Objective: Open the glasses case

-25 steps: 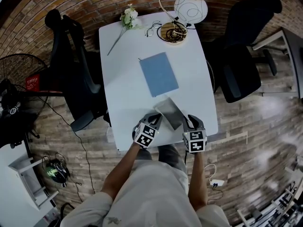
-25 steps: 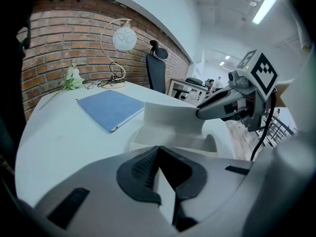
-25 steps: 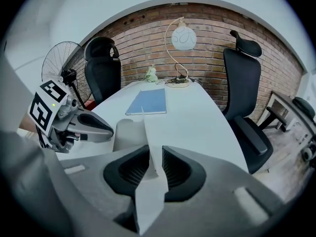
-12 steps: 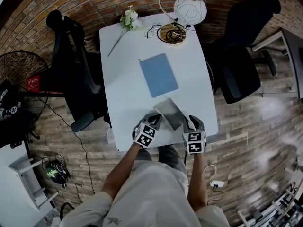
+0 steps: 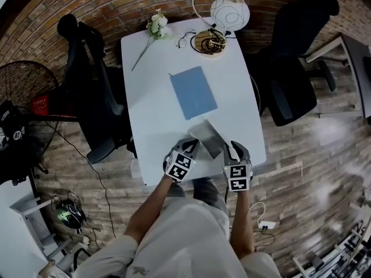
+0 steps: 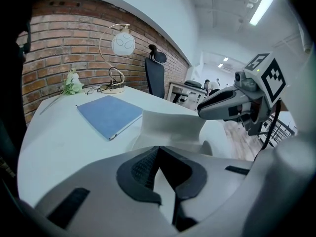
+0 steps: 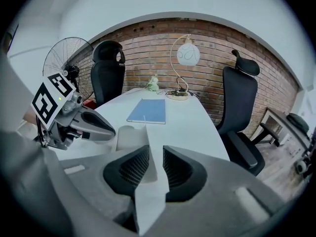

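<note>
The pale grey glasses case (image 5: 207,136) lies at the near edge of the white table (image 5: 151,109), between my two grippers. My left gripper (image 5: 190,146) is shut on the case's left end. In the left gripper view, the case (image 6: 173,127) rises just beyond the dark pads (image 6: 140,169). My right gripper (image 5: 228,149) is shut on the case's thin lid flap (image 7: 150,174), which stands on edge between its pads (image 7: 133,167). From the right gripper view, the left gripper (image 7: 91,124) shows beside the rolled case body (image 7: 129,136). The right gripper (image 6: 229,101) hangs over the case in the left gripper view.
A blue notebook (image 5: 193,91) lies mid-table. At the far end stand a lamp (image 5: 223,16), a white flower (image 5: 155,25) and a pair of glasses (image 5: 186,37). Black office chairs (image 5: 293,80) (image 5: 90,80) flank the table, and a fan (image 5: 23,86) stands at left.
My right gripper has lifted slightly with the lid flap pinched in it. The left gripper and the case body have stayed put.
</note>
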Action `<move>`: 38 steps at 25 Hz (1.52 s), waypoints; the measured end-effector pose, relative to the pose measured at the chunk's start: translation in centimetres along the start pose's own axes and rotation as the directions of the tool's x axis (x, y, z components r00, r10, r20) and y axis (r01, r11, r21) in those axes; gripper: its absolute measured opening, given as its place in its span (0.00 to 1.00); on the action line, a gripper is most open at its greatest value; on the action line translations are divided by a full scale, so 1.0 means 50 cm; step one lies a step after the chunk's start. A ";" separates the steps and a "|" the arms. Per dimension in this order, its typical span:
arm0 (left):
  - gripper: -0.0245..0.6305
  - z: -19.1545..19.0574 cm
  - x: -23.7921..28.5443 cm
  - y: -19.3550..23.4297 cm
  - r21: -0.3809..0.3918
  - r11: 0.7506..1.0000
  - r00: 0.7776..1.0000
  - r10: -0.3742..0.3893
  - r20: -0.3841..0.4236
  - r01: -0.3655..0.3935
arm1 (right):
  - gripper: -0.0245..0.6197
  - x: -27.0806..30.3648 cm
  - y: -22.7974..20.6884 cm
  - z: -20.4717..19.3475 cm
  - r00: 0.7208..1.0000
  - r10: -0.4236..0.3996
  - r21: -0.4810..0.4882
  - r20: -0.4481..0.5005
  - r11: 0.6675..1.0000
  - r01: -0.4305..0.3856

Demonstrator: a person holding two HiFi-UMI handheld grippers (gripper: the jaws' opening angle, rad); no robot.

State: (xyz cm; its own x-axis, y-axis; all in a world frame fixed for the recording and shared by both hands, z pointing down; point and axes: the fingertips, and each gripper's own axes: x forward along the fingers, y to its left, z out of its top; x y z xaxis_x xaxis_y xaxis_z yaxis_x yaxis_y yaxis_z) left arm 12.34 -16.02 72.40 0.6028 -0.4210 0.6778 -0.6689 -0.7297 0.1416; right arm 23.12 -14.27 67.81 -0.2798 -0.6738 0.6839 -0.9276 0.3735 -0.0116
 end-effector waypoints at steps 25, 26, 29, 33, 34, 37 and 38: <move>0.04 0.279 -0.330 -0.031 0.165 0.985 0.876 -0.124 0.467 0.052 | 0.17 -0.262 0.127 0.238 0.891 -0.263 0.091 0.369 0.965 0.247; 0.04 0.282 -0.346 -0.033 0.174 0.983 0.869 -0.134 0.476 0.056 | 0.17 -0.272 0.135 0.242 0.884 -0.277 0.100 0.376 0.961 0.259; 0.04 0.291 -0.390 -0.036 0.197 0.978 0.852 -0.161 0.499 0.070 | 0.17 -0.303 0.156 0.257 0.862 -0.319 0.115 0.393 0.948 0.298; 0.04 0.297 -0.439 -0.036 0.227 0.970 0.830 -0.197 0.521 0.088 | 0.17 -0.334 0.187 0.276 0.833 -0.369 0.127 0.412 0.929 0.348; 0.04 0.299 -0.448 -0.036 0.233 0.968 0.825 -0.205 0.526 0.093 | 0.17 -0.340 0.196 0.282 0.827 -0.376 0.130 0.417 0.926 0.355; 0.04 0.306 -0.465 -0.036 0.245 0.964 0.812 -0.227 0.538 0.108 | 0.17 -0.352 0.212 0.295 0.812 -0.395 0.134 0.430 0.917 0.376; 0.04 0.309 -0.469 -0.036 0.248 0.962 0.808 -0.233 0.541 0.112 | 0.17 -0.355 0.214 0.298 0.808 -0.401 0.134 0.432 0.914 0.382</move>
State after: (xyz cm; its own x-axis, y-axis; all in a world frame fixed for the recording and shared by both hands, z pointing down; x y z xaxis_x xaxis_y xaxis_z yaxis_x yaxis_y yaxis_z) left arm 6.12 -13.15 45.13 0.8784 -0.4615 0.1246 -0.4686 -0.8828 0.0337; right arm 14.46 -7.79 44.67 0.0392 -0.9696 0.2416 -0.9882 -0.0018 0.1531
